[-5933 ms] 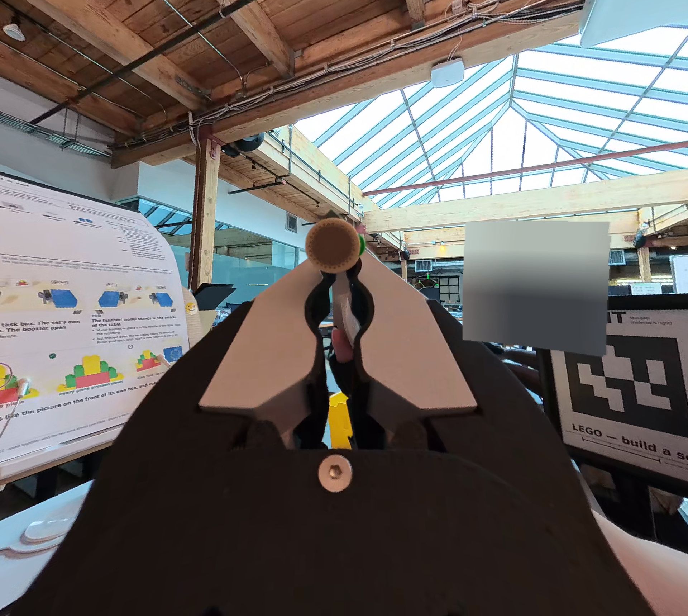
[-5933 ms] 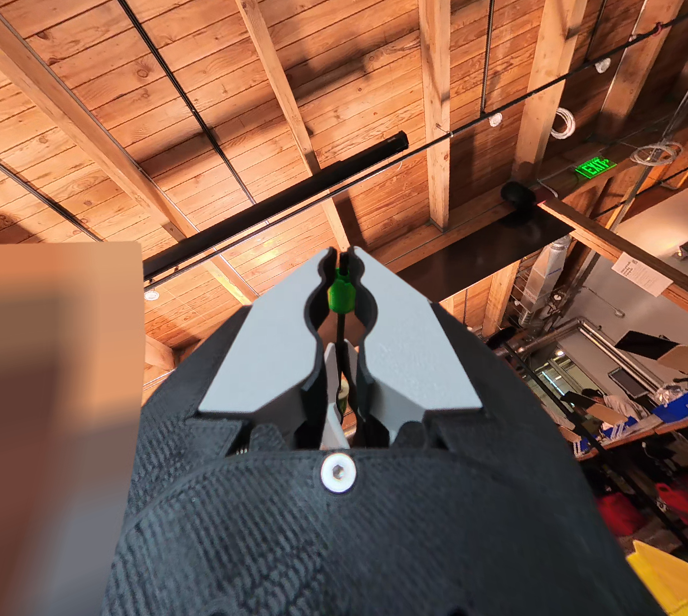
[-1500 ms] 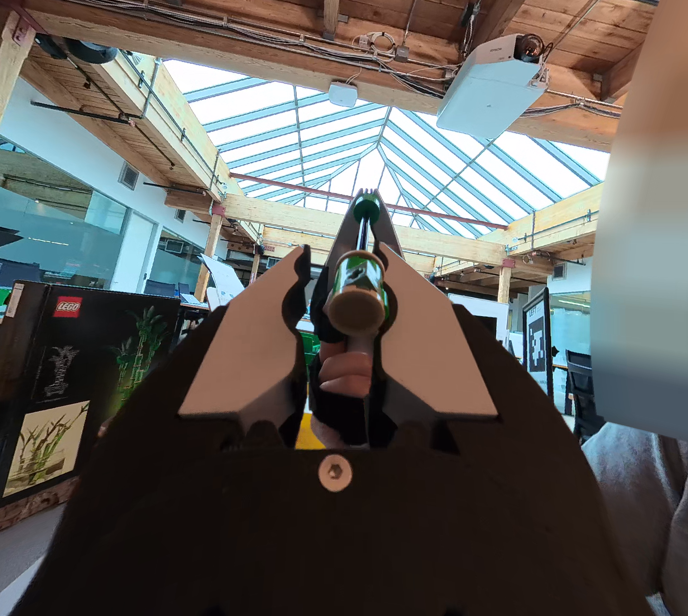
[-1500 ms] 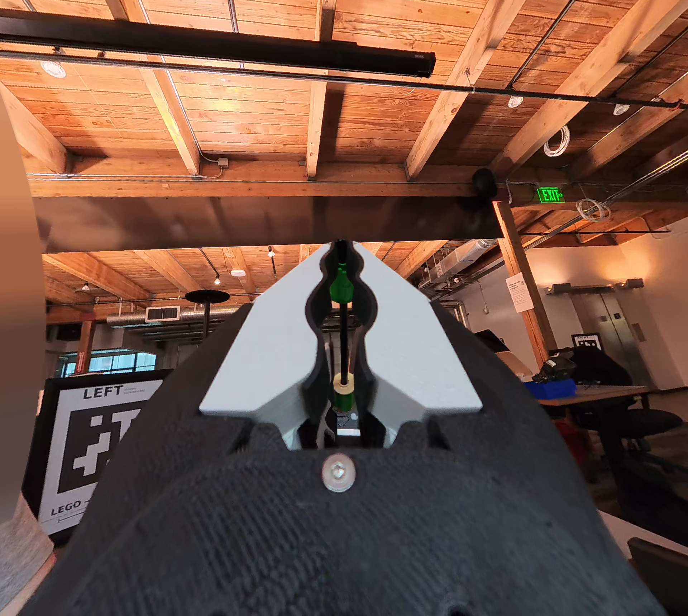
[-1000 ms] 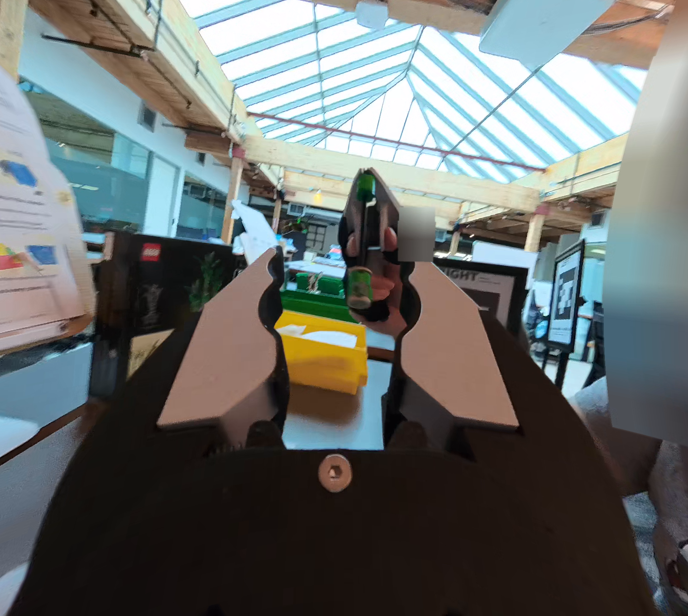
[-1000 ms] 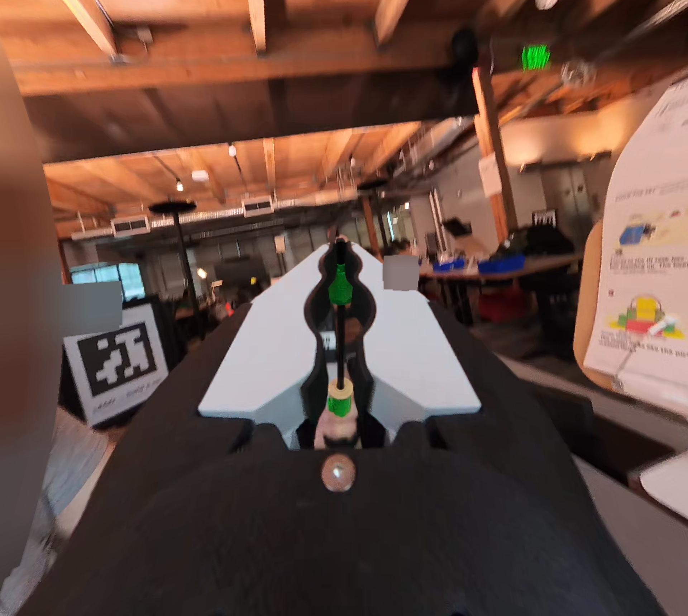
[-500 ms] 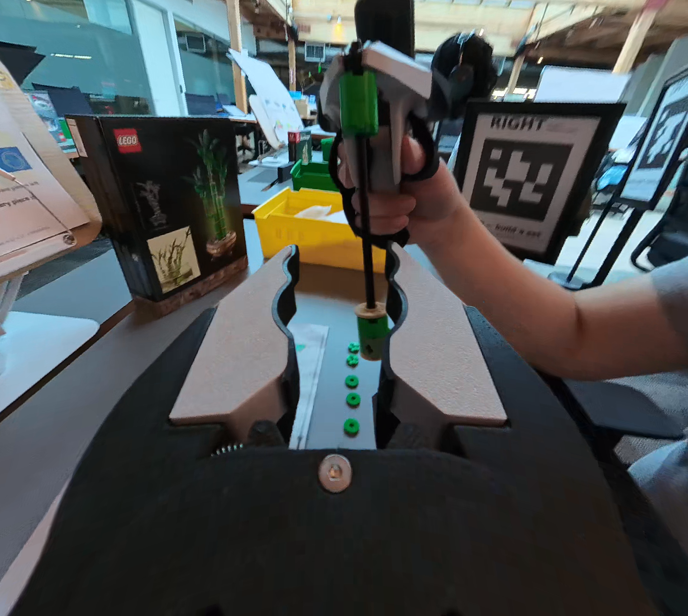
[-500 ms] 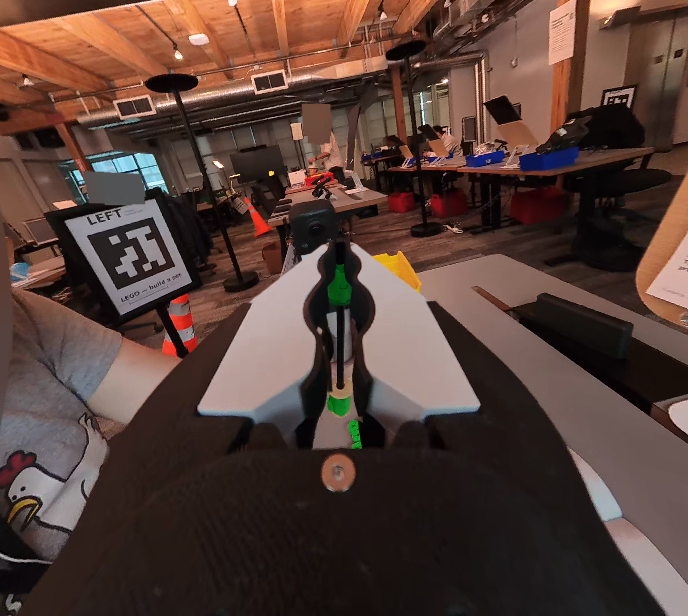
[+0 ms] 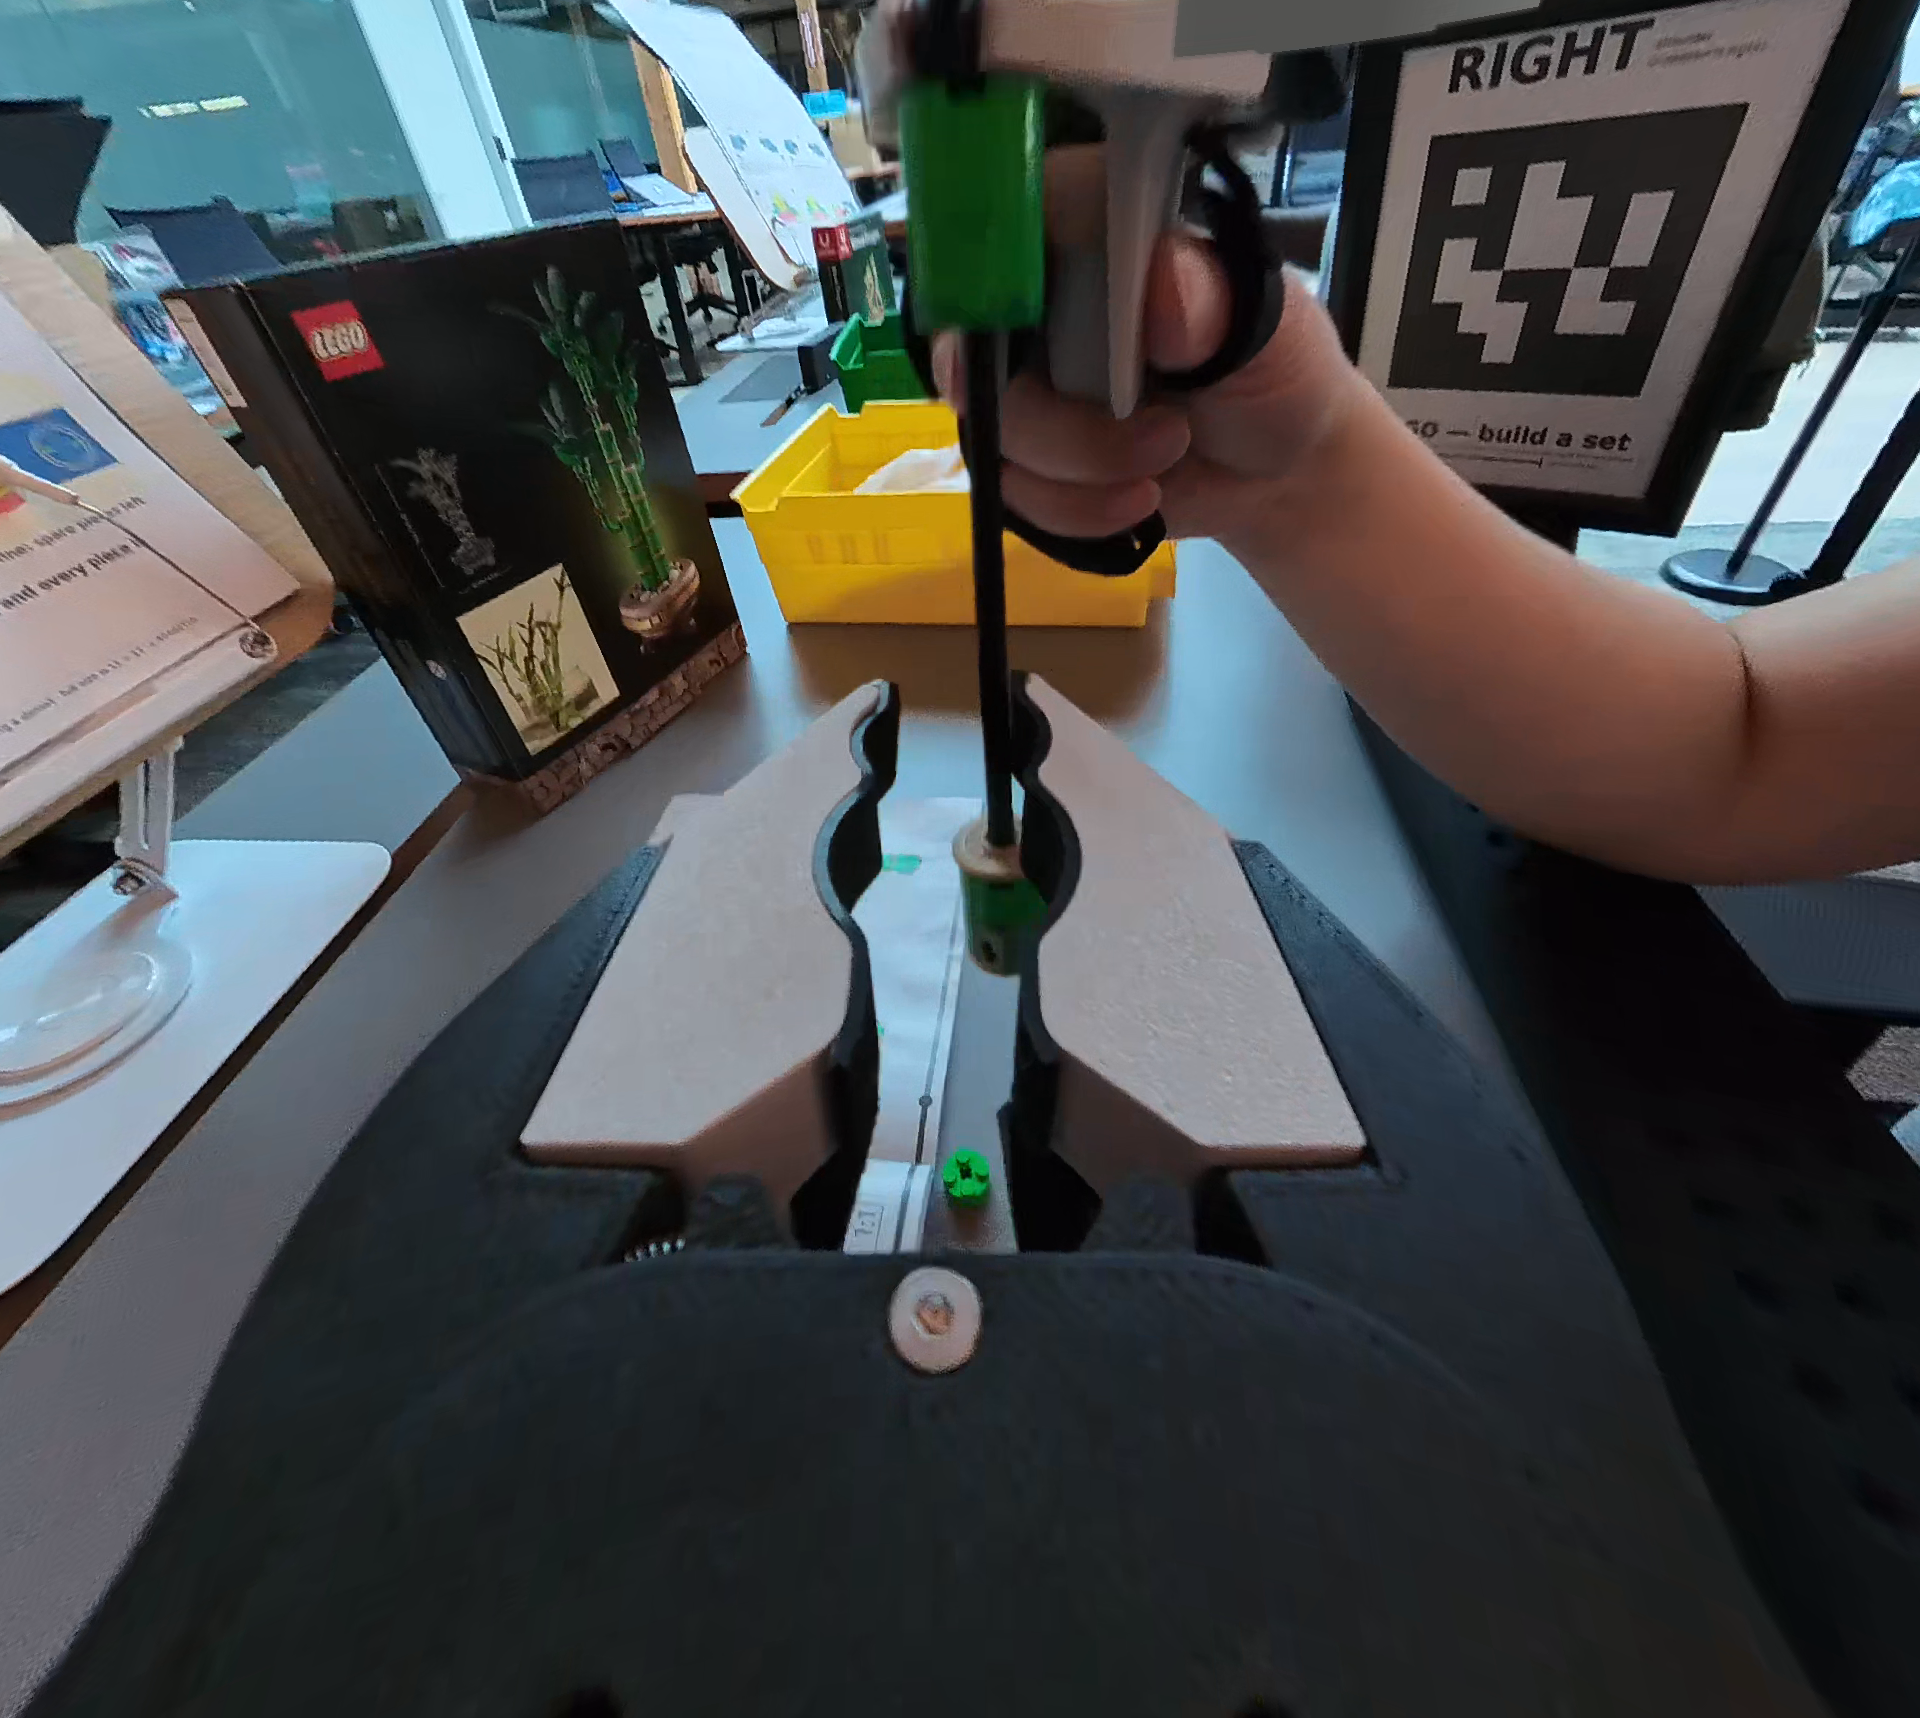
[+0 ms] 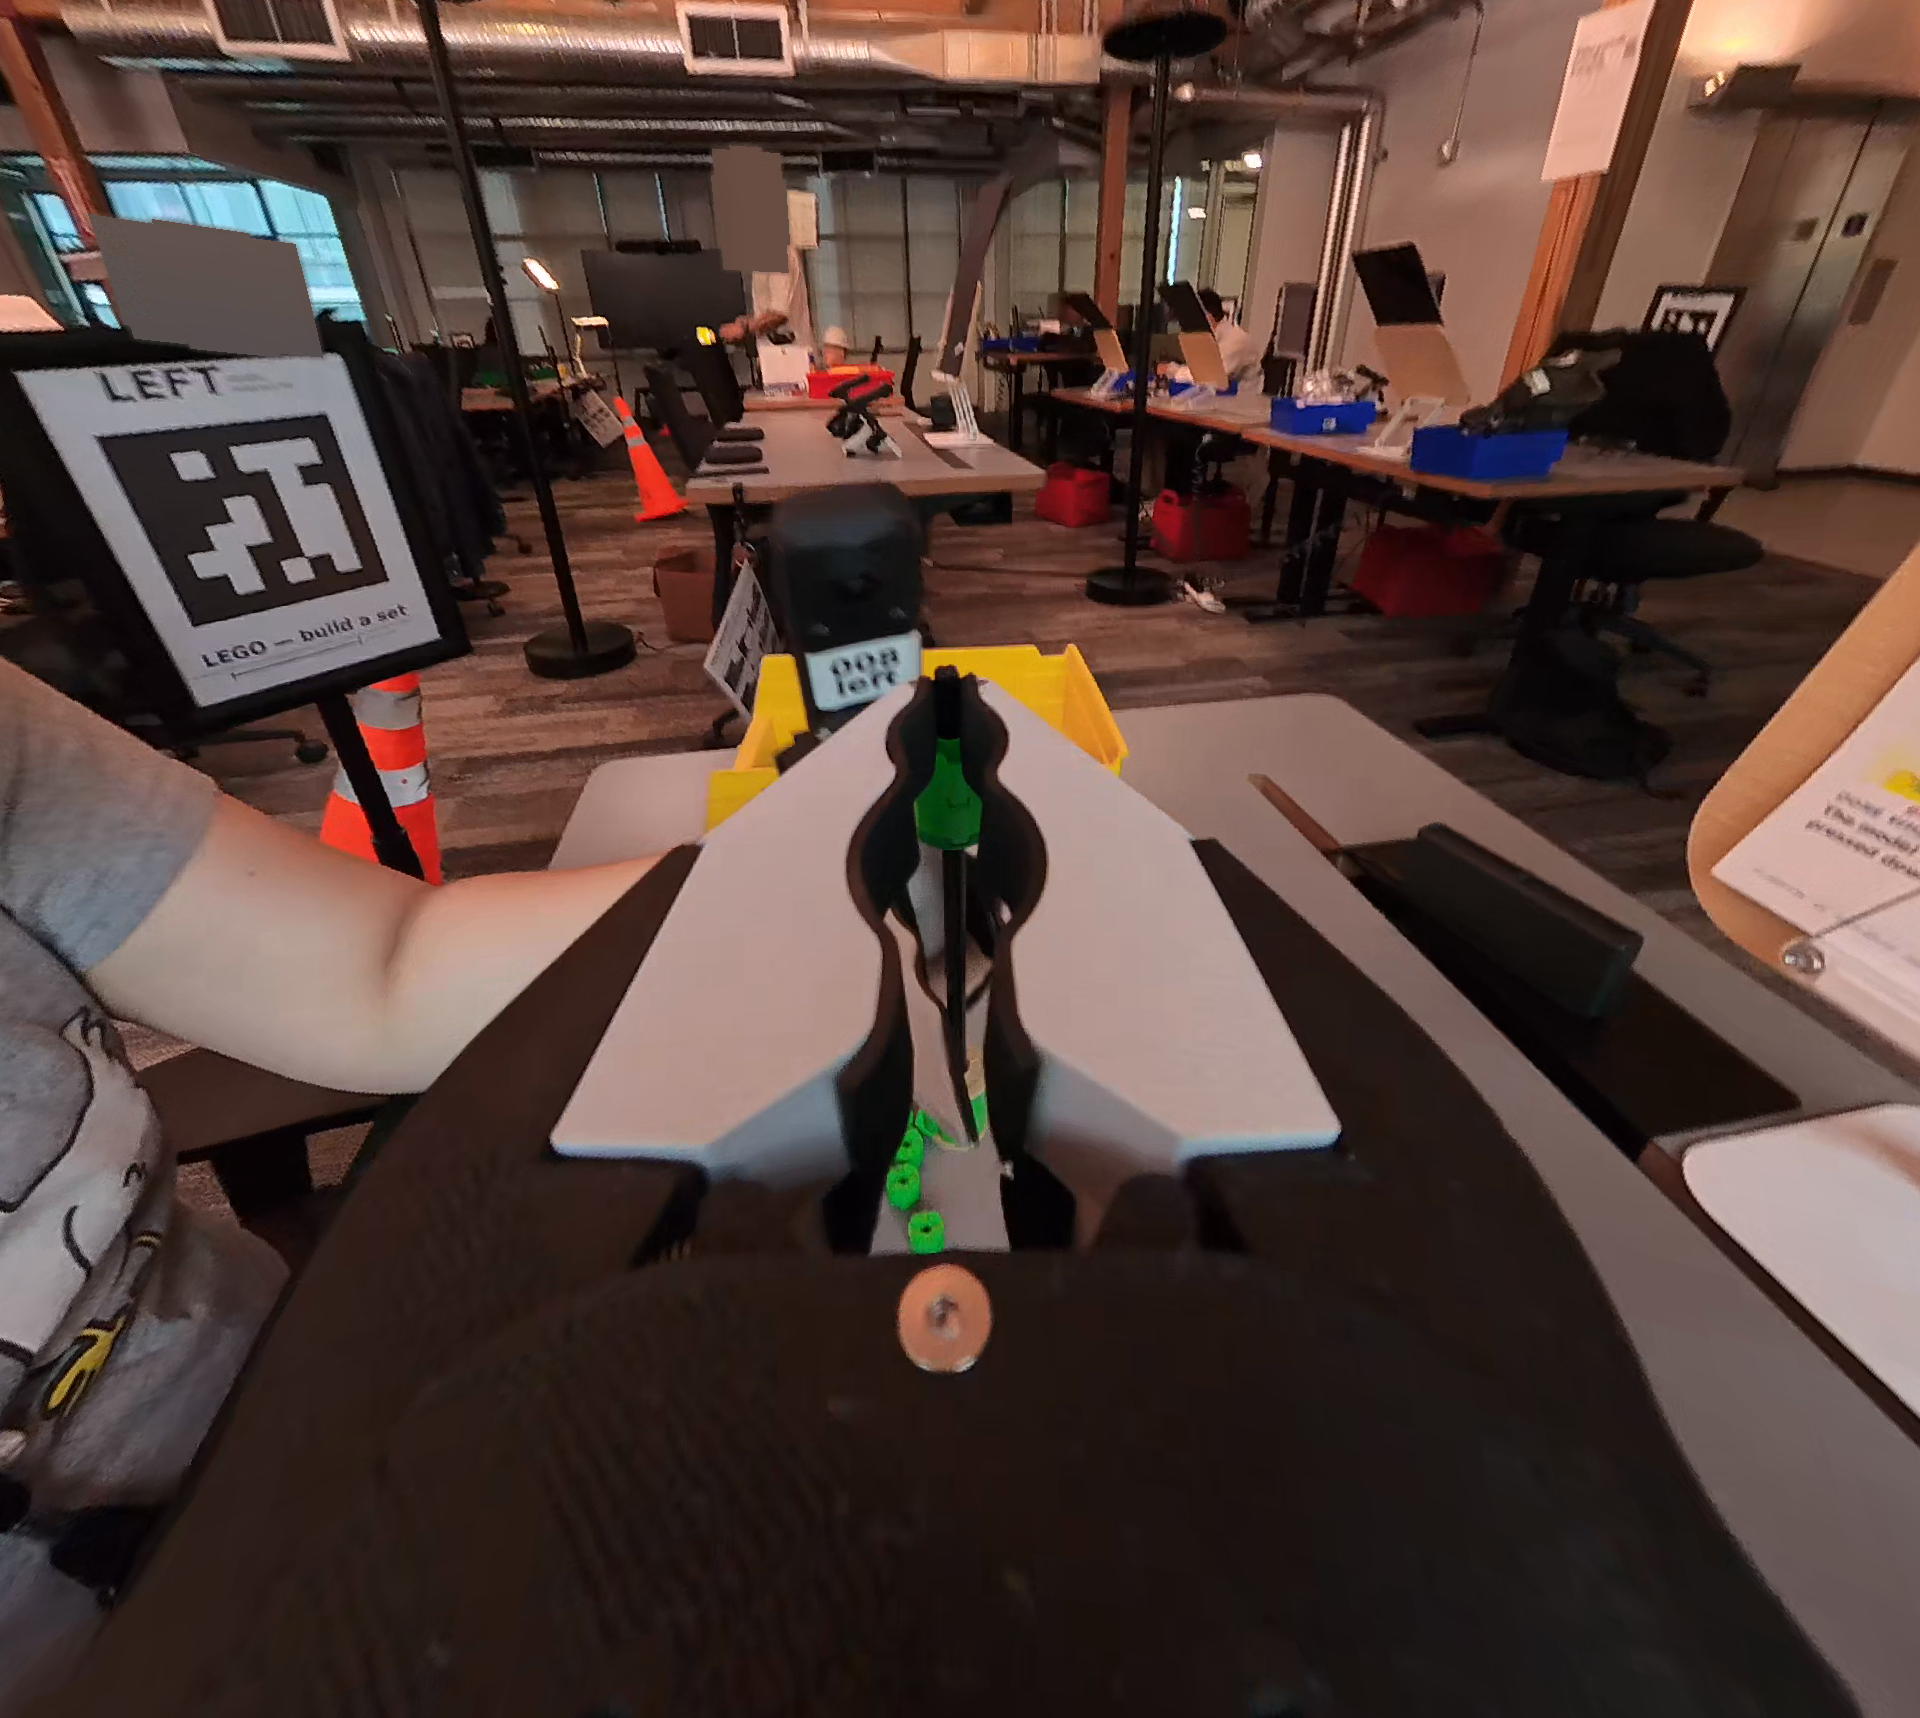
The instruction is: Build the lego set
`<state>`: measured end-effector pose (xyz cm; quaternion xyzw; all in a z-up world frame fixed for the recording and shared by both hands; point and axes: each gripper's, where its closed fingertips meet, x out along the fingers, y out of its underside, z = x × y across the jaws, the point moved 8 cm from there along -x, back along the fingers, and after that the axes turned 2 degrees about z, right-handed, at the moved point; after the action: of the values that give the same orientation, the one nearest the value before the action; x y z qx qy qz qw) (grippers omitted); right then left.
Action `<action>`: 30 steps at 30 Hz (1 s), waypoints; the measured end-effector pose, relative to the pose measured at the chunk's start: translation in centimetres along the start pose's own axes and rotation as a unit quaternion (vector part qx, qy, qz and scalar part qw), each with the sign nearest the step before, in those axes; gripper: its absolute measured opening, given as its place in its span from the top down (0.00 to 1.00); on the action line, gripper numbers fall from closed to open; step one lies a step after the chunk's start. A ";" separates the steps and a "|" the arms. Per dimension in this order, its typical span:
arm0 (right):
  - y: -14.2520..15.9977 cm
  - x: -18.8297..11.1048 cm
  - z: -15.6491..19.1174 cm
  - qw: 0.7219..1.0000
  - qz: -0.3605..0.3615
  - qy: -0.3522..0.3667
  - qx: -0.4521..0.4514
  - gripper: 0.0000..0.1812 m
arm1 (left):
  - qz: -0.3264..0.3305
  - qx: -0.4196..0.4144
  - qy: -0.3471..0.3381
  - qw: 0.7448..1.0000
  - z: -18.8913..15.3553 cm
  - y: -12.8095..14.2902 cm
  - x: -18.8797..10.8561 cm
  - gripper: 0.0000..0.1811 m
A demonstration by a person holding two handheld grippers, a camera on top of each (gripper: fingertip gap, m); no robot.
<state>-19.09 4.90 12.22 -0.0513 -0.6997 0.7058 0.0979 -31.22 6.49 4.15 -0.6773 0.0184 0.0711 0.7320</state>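
A thin black rod (image 9: 992, 588) carries a green cylinder (image 9: 971, 214) at its top and a tan disc with a smaller green cylinder (image 9: 1000, 905) at its bottom. My right gripper (image 10: 940, 681) is shut on the top green cylinder (image 10: 945, 801) and holds the rod upright above the table. It also shows in the left wrist view (image 9: 1039, 16), held by a hand. My left gripper (image 9: 948, 712) is open, and the rod's lower end hangs between its fingers, close to the right one. Small green round pieces (image 10: 904, 1180) lie on the table below; one shows in the left wrist view (image 9: 966, 1175).
A black set box with a bamboo picture (image 9: 488, 505) stands at the left, with a yellow bin (image 9: 914, 525) behind. An instruction sheet on a stand (image 9: 94, 588) is at far left. A white paper strip (image 9: 914, 941) lies on the table. Marker signs (image 9: 1558, 255) (image 10: 249, 525) stand beyond the table.
Both grippers have tilted down from the ceiling to the table. My left gripper has opened and let go of the rod's lower end. My right gripper still holds the rod and has lowered it.
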 end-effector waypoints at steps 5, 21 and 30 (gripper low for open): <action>-0.3 -0.6 0.1 1.000 -0.001 0.006 -0.010 0.98 | 0.009 0.002 0.034 0.999 -0.5 0.4 0.6 1.00; -0.5 -1.1 -0.4 1.000 -0.024 -0.003 0.007 0.98 | 0.004 0.002 0.044 0.999 -0.7 -0.1 0.4 1.00; -0.6 -1.1 -0.1 1.000 -0.003 0.014 -0.018 0.98 | -0.011 -0.015 0.050 0.999 -0.5 0.4 0.7 1.00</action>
<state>-17.96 4.73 12.73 -0.0609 -0.7106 0.6924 0.1091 -30.51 6.06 3.66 -0.6908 0.0463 0.0294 0.7210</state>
